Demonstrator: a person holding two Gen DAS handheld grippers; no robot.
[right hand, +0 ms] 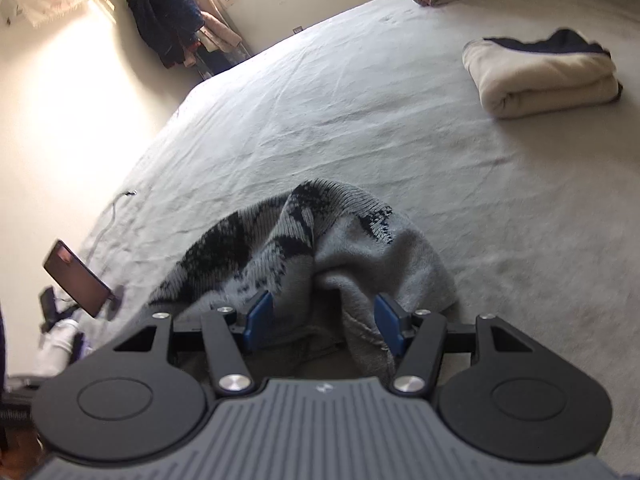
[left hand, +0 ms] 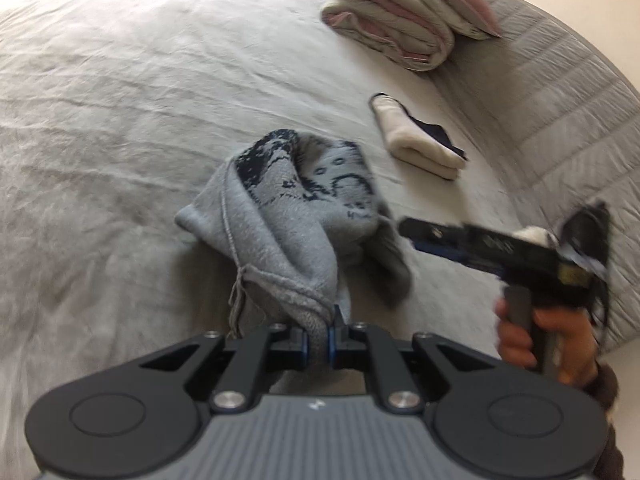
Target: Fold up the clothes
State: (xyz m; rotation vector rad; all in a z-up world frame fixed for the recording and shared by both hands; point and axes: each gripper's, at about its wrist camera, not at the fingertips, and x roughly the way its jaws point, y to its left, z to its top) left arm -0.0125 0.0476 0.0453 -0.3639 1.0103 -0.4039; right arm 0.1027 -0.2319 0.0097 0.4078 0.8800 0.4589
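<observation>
The left gripper (left hand: 318,334) pinches the grey sweater's (left hand: 288,216) hem tight; the right gripper (right hand: 322,322) is half open around the sweater, not squeezing it

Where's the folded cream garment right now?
The folded cream garment lies on the bed, upper right in the right wrist view, beyond the grey patterned sweater. In the left wrist view it sits right of centre, below the stacked bedding.
</observation>
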